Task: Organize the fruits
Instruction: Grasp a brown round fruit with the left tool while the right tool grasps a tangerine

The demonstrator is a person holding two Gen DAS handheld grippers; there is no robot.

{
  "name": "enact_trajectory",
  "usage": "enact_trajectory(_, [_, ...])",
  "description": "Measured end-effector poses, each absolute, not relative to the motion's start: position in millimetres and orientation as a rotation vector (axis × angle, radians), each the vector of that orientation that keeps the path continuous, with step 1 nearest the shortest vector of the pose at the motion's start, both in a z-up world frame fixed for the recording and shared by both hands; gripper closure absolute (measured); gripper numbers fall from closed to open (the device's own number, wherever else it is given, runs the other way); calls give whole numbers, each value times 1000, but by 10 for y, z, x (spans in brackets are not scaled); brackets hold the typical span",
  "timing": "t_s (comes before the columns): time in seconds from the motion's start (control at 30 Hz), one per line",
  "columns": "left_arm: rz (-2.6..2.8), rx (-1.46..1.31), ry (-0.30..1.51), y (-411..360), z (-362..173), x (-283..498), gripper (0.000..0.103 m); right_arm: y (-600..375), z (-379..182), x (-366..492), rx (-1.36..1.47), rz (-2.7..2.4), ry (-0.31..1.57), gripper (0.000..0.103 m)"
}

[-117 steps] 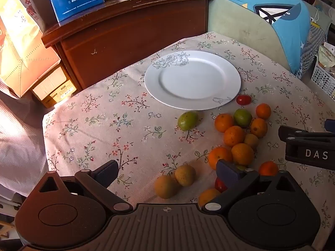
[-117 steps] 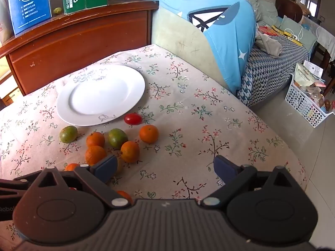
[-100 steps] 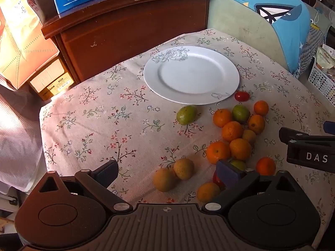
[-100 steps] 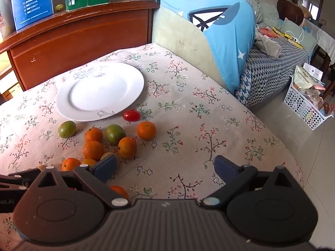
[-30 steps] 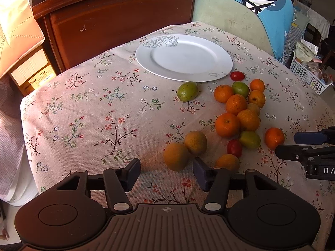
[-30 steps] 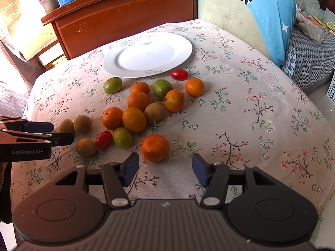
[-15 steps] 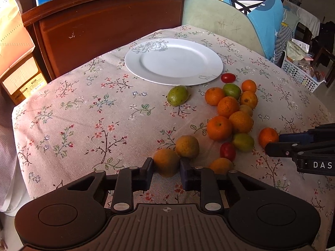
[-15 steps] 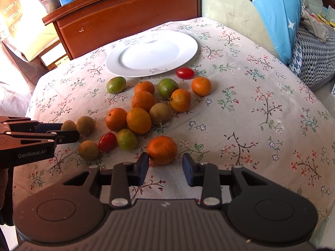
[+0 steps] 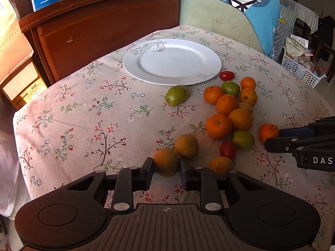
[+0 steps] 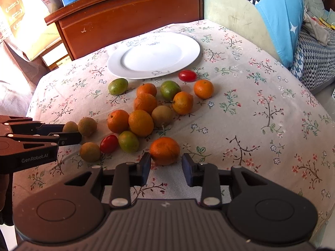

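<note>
A white plate (image 9: 171, 62) lies empty at the far side of the flowered tablecloth; it also shows in the right wrist view (image 10: 153, 55). Oranges, green fruits, brown fruits and red tomatoes lie in a loose heap in front of it. My left gripper (image 9: 166, 165) is shut on a brown fruit (image 9: 166, 162) at the near edge of the heap. My right gripper (image 10: 166, 163) has its jaws around an orange (image 10: 165, 150); the left finger touches it and a small gap shows at the right finger.
A second brown fruit (image 9: 186, 145) touches the held one. A wooden cabinet (image 9: 104, 25) with boxes stands behind the table. A sofa with a blue cushion (image 10: 278, 14) is at the right. A white basket (image 9: 301, 69) sits on the floor.
Both grippers moved in on the fruit heap and narrowed their jaws. The left one closed on the brown fruit; the right one came around the orange.
</note>
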State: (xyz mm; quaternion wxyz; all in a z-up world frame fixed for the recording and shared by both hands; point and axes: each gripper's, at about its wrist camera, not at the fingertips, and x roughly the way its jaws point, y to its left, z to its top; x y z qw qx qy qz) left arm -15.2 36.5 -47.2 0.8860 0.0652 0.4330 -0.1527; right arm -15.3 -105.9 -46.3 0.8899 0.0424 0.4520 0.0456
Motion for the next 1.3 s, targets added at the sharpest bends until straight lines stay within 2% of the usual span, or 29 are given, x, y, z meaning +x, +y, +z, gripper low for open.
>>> enact_trajectory(0.17, [-315,116,897,395,-465,-161,79,-1048,-499,-129,97,108,947,74])
enact_trajectory(0.63, [-303,85,850,405,-306,-178,79,-1052,-383,-140,112,121,894,77])
enact_trajectory(0.77, [-316,66,832,384,-242,-172,79,-1055,-341,-136,114,120,876,87])
enact_trajectory(0.93, [-313,69,837,358,-246,-156,79,-1078,-357,-122,141,122,880,87])
enact_trajectory(1.13, [-303,69,841,362,-264,-146,79,-1099,-363,-140,148,108,879,73])
enact_trajectory(1.2, [-301,70,843,361,-270,-143,79,-1094,-373,-135,150,112,885,60])
enact_trajectory(1.3, [-298,69,845,365,-277,-140,79,-1060,-376,-132,142,125,879,57])
